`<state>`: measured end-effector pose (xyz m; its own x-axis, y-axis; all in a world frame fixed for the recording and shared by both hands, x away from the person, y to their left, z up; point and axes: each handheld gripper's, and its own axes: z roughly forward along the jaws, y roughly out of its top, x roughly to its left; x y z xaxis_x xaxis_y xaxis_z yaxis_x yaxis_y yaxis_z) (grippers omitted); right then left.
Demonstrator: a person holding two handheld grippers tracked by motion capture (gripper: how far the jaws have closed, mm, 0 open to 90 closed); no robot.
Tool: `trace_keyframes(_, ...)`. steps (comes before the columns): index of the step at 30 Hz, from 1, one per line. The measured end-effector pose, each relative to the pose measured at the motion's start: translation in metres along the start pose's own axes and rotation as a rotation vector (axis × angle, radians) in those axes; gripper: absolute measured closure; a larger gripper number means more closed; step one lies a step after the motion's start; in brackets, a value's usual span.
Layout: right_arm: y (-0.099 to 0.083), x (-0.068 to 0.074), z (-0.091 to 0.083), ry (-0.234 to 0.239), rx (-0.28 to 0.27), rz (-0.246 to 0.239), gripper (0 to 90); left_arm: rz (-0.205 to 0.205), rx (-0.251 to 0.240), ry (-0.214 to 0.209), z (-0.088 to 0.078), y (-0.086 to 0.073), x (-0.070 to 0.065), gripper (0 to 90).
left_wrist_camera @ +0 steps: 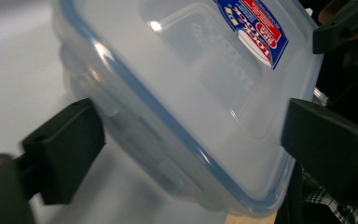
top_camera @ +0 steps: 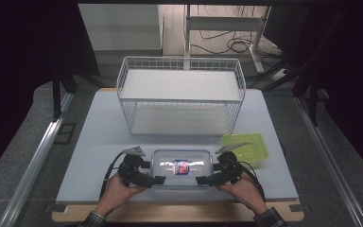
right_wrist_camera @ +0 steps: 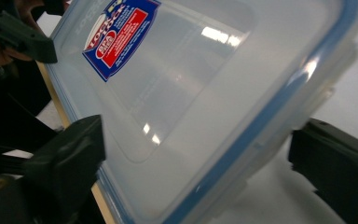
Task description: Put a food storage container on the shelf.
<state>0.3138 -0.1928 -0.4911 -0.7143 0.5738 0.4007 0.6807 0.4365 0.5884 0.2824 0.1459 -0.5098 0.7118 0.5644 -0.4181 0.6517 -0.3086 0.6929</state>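
While each gripper, left [top_camera: 158, 180] and right [top_camera: 202, 180], straddles an end of the clear lidded container [top_camera: 181, 166] just before the wire basket [top_camera: 180, 97] without clamping, uneven squeezing could tilt it.

Grey floor [top_camera: 23, 142], dark curtains [top_camera: 23, 42], and cables [top_camera: 231, 45] behind a metal frame [top_camera: 227, 23].

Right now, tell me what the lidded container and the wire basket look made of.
Container: clear, glossy plastic, going by the see-through walls and bright highlights; blue strip around the lid, probably a seal. Wire basket: thin white-coated wire, likely metal, in an open grid.
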Motion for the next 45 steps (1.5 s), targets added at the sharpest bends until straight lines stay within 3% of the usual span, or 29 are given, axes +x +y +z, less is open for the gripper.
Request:
trace_keyframes(2,-0.004,0.006,-0.011,-0.024,-0.019,-0.042,19.9,0.001,-0.012,0.006,-0.003,-0.004,-0.003,17.5)
trace_keyframes(4,-0.007,0.007,-0.013,-0.022,-0.019,-0.044,21.8,0.008,-0.017,0.013,-0.006,-0.008,-0.008,18.5)
trace_keyframes(7,-0.014,0.007,-0.017,0.0,-0.031,-0.038,28.8,-0.011,-0.035,0.015,-0.009,-0.014,-0.012,25.0)
trace_keyframes(9,-0.02,0.004,-0.025,0.037,-0.075,-0.011,40.0,-0.046,-0.065,0.003,-0.014,-0.017,-0.012,33.6)
trace_keyframes(10,-0.02,0.004,-0.025,0.037,-0.075,-0.011,40.0,-0.05,-0.076,-0.007,-0.016,-0.019,-0.011,33.6)
trace_keyframes(11,-0.022,0.002,-0.03,0.045,-0.124,0.008,45.7,-0.053,-0.084,-0.017,-0.018,-0.019,-0.011,38.0)
trace_keyframes(16,-0.021,0.006,-0.032,0.022,-0.125,0.018,45.5,-0.092,-0.099,-0.028,-0.019,-0.02,-0.01,39.9)
trace_keyframes(18,-0.022,0.008,-0.032,0.016,-0.126,0.029,46.1,-0.122,-0.107,-0.05,-0.021,-0.021,-0.006,45.0)
trace_keyframes(20,-0.023,0.007,-0.032,0.022,-0.129,0.039,46.9,-0.137,-0.11,-0.067,-0.021,-0.022,-0.004,45.8)
trace_keyframes(24,-0.024,0.005,-0.034,0.045,-0.153,0.09,51.2,-0.144,-0.11,-0.054,-0.022,-0.02,-0.007,47.2)
trace_keyframes(26,-0.024,0.005,-0.035,0.041,-0.161,0.093,52.1,-0.142,-0.128,-0.036,-0.023,-0.02,-0.008,47.9)
trace_keyframes(28,-0.024,0.01,-0.035,0.007,-0.179,0.071,52.3,-0.143,-0.13,-0.026,-0.023,-0.019,-0.009,49.0)
trace_keyframes(31,-0.023,0.011,-0.035,0.001,-0.193,0.068,52.4,-0.173,-0.136,-0.057,-0.024,-0.02,-0.003,50.3)
trace_keyframes(45,-0.001,0.017,-0.05,-0.004,-0.282,0.02,52.5,-0.105,-0.212,-0.015,-0.045,0.008,-0.009,50.3)
